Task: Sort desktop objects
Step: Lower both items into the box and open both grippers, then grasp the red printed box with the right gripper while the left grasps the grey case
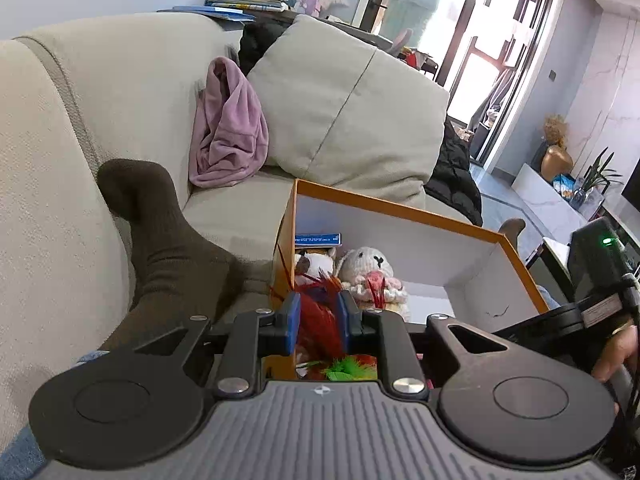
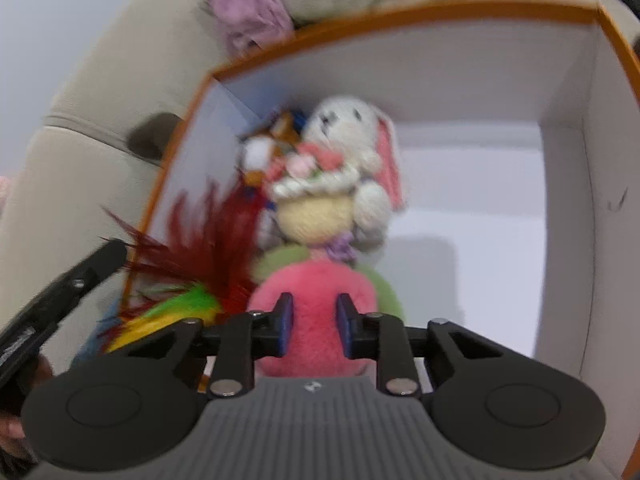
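The right wrist view is motion-blurred, so fine detail on the toys is soft. The left gripper [image 1: 317, 322] has its jaws narrow, closed on the red plumes of a feather toy [image 1: 320, 320]; the toy's green and yellow feathers [image 1: 347, 367] show below the jaws, and its lower end is hidden behind the gripper body. The right gripper [image 2: 313, 326] has its jaws narrow around a pink plush ball [image 2: 314, 320], pads pressing its fuzzy sides; green patches sit at the ball's edges, and its underside is cut off by the gripper.

Both grippers are at the near edge of one orange-rimmed box [image 1: 400, 210] with white inner walls, standing beside a beige sofa [image 1: 120, 100]. Toys crowd the box's left half: one crocheted white rabbit [image 2: 352, 140] holding a flower basket, one brown-and-white plush [image 1: 316, 264] partly hidden behind it, and a blue card [image 1: 318, 239] against the back wall. The right half of the box floor lies bare.

On the sofa lie one lilac cloth [image 1: 228, 128] and a foot in a brown sock [image 1: 168, 232], just beside the box's left wall.
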`<state>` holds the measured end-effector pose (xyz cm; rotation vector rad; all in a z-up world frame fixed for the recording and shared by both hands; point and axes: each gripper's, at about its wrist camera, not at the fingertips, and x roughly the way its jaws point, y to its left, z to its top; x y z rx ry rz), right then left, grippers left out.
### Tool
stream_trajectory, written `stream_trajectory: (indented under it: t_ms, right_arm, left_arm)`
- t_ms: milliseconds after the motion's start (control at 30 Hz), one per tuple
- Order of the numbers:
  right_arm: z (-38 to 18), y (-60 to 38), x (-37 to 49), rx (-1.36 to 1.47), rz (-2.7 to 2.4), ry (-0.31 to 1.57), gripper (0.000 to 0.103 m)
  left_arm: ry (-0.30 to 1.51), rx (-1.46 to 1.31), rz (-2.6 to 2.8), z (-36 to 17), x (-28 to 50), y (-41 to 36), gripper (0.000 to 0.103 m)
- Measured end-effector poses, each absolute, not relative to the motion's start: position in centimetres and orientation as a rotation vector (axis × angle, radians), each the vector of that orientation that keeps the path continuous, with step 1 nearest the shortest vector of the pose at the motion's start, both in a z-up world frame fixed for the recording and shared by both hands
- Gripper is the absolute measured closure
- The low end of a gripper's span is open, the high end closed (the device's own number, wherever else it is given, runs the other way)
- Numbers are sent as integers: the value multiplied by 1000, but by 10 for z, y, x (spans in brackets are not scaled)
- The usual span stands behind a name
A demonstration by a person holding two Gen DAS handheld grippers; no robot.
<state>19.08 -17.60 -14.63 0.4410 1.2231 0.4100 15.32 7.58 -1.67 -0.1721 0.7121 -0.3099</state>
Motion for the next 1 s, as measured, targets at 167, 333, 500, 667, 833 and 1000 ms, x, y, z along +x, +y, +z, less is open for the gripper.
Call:
stream_trajectory:
  t_ms: [167, 333, 500, 667, 833, 1000]
  right_arm:
    - [-151, -161, 194, 453, 437, 1251, 85]
    - [-148, -143, 194, 417, 469, 1246, 89]
    - [-138, -147, 183, 373, 445, 1181, 85]
    - [-112, -157, 158, 316, 431, 1040, 75]
    - [-87, -159, 124, 280, 463, 893, 67]
    - [-72, -140, 79, 196, 556, 785, 62]
  left_arm:
    - [720, -177, -308, -19, 153, 76, 81]
    - [721, -159, -306, -19, 152, 74, 81]
    - [728, -151, -283, -9, 145, 75, 81]
    - [735, -131, -242, 3, 120, 78, 72]
    - [789, -84, -145, 8, 92, 82, 69]
    - [871, -63, -57, 3, 69, 89, 50]
